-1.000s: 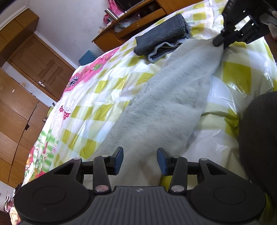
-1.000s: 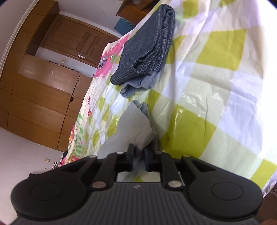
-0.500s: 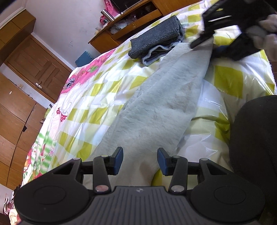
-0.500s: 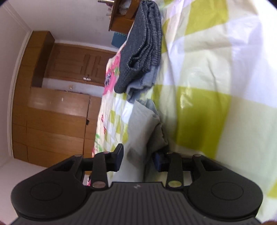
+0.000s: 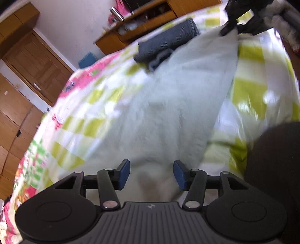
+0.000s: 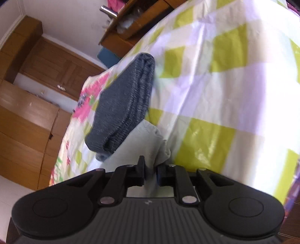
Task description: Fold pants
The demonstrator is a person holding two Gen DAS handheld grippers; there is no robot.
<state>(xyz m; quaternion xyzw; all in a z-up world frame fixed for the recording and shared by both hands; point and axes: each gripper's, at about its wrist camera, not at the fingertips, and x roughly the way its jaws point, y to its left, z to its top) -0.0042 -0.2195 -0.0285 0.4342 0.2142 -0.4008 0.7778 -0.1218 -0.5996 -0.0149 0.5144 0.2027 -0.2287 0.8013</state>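
Pale grey fleecy pants (image 5: 178,105) lie lengthwise on the checked bed cover (image 5: 249,88). My left gripper (image 5: 151,173) hovers over their near end, jaws opening, blue pads apart with the cloth below and not pinched. At the far end my right gripper (image 5: 230,31) pinches the fabric. In the right wrist view the right gripper (image 6: 151,171) has its jaws closing, with a fold of the grey pants (image 6: 144,142) pressed between them.
A folded dark grey garment (image 5: 166,42) (image 6: 123,110) lies just beyond the pants' far end. A wooden shelf unit (image 5: 150,16) stands behind the bed and a wooden wardrobe (image 5: 28,75) to the left. A person's dark clothing (image 5: 277,169) fills the lower right.
My right gripper opened, shifted along the far end of the pants and narrowed on the cloth again. My left jaws stand wider than before; the left hand has hardly moved.
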